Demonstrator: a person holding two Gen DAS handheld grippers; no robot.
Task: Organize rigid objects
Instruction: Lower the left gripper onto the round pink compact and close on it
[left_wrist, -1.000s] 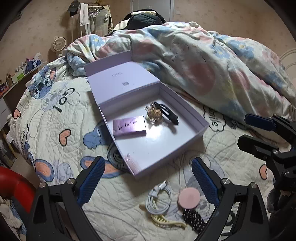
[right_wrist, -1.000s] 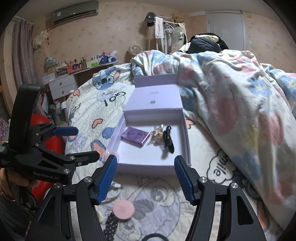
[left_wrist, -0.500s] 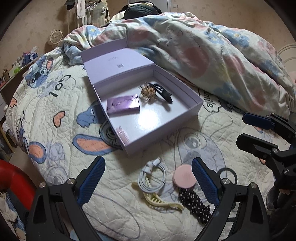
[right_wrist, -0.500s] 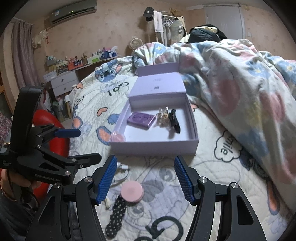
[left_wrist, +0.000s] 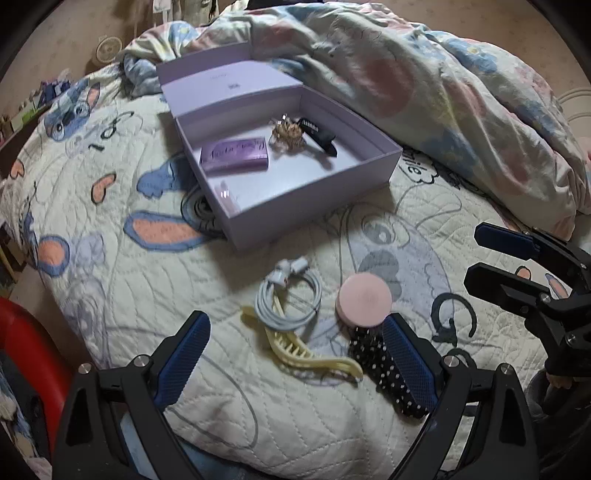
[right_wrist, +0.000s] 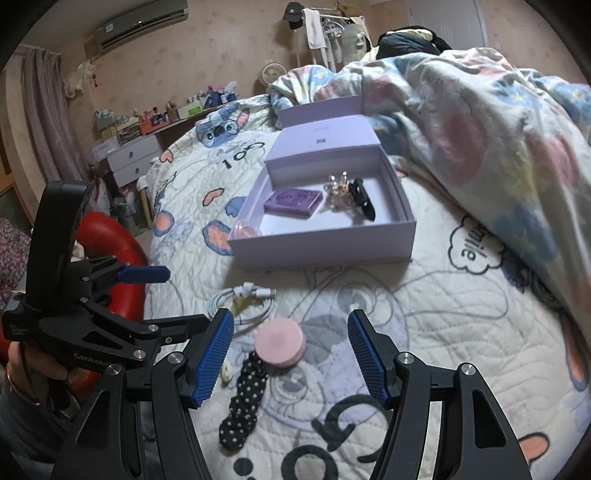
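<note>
An open lilac box (left_wrist: 325, 195) (right_wrist: 325, 247) lies on the bed quilt, holding a purple case (left_wrist: 234, 157) (right_wrist: 293, 200), a gold hair claw (left_wrist: 288, 133) (right_wrist: 338, 192) and a black clip (left_wrist: 319, 137) (right_wrist: 364, 199). In front of it lie a coiled white cable (left_wrist: 288, 295) (right_wrist: 240, 299), a cream hair claw (left_wrist: 303, 347), a round pink compact (left_wrist: 364, 299) (right_wrist: 280, 345) and a black dotted scrunchie (left_wrist: 384, 365) (right_wrist: 243, 398). My left gripper (left_wrist: 295, 354) hangs open over the cream claw. My right gripper (right_wrist: 291, 354) stands open above the compact, nothing between its fingers.
A crumpled floral duvet (left_wrist: 424, 92) (right_wrist: 480, 129) fills the far and right side of the bed. A red rounded object (right_wrist: 107, 251) sits off the bed's left edge, with a dresser (right_wrist: 133, 158) and cluttered shelf along the wall.
Both grippers have sunk toward the quilt and tipped downward. The loose items in front of the box now sit between and just ahead of the fingers. Both stay open.
</note>
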